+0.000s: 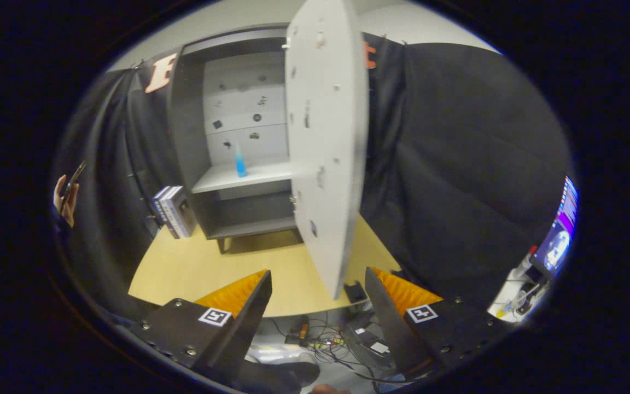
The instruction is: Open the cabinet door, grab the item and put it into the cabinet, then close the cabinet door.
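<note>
The grey cabinet (pixel 227 142) stands on the wooden table, well beyond the fingers. Its pale door (pixel 326 148) is swung wide open, edge-on, its lower end reaching down between and just ahead of the fingers. On the middle shelf stands an upright blue item (pixel 240 164), perhaps a small cone or bottle.

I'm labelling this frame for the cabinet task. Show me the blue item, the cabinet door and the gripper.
blue item (pixel 240 164), gripper view, its body on the shelf
cabinet door (pixel 326 137), gripper view, its inner face
gripper (pixel 318 290), gripper view, open gap between its fingertips
</note>
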A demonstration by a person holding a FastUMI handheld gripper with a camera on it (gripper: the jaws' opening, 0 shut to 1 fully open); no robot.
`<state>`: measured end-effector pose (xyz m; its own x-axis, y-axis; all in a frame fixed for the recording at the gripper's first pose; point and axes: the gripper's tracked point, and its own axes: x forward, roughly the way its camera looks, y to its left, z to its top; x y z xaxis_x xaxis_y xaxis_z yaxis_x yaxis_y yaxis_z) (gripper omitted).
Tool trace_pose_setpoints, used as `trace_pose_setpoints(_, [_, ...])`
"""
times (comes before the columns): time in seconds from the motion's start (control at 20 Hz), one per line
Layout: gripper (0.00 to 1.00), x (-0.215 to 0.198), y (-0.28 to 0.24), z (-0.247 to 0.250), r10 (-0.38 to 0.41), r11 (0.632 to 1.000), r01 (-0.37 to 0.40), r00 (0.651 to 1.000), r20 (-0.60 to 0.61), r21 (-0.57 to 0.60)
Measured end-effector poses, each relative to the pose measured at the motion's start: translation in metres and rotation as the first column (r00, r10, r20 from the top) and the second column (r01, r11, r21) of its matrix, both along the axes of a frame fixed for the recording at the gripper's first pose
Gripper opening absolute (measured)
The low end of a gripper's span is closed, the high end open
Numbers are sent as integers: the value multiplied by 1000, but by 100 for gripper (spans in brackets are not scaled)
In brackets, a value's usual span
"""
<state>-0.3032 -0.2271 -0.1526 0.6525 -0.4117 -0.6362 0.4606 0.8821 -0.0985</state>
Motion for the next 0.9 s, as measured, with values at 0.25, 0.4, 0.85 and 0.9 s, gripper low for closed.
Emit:
trace_pose_setpoints(0.25, [100,-39,-85,48,-201,973,209,975,93,-97])
trace_pose_setpoints(0.4, [100,-11,-118,88,-193,968,220,961,200,-123])
trace_pose_setpoints(0.85, [100,121,-157,157,-31,993,77,897,440,-86])
trace_pose_setpoints(0.9, [100,132,-154,161,-12,995,54,888,460,-79])
